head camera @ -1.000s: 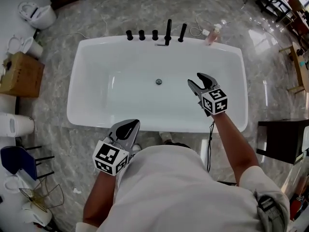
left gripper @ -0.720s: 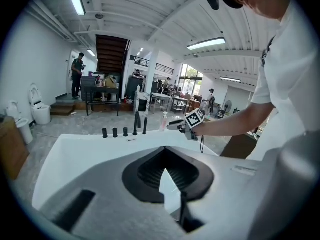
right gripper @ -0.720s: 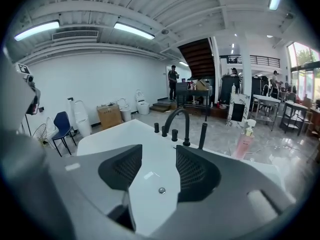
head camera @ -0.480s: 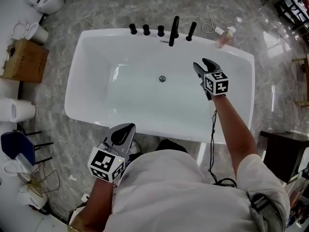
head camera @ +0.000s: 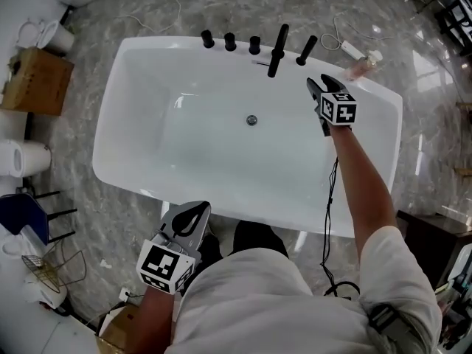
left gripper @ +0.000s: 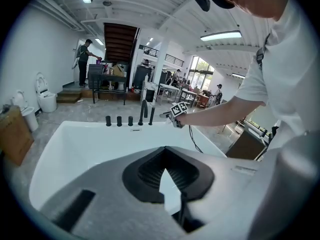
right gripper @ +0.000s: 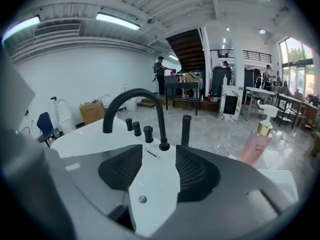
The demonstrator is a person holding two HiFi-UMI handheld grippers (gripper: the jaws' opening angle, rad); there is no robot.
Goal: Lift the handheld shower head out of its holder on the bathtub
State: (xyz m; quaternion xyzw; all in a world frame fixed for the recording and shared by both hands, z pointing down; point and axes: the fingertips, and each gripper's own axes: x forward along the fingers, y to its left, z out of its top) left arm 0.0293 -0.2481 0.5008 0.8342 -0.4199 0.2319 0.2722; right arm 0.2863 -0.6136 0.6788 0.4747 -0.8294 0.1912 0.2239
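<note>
Jaws spread and empty, the right gripper (head camera: 321, 85) has swung across the white rectangular bathtub (head camera: 192, 153) to just short of the slim black handheld shower head (head camera: 306, 50), upright in its far-rim holder, so grasping comes next; the left gripper (head camera: 200, 209) keeps its jaws pressed together.

The person wears a white short-sleeved T-shirt (head camera: 258, 301). The left claw (head camera: 195, 212) and the right claw (head camera: 323, 85) are both grey-bodied, with black ribbed pads (right gripper: 194, 173). Each carries a white marker cube (head camera: 166, 262) printed with black squares, and a thin black cable (head camera: 327, 198) trails from the right one down along the arm.
</note>
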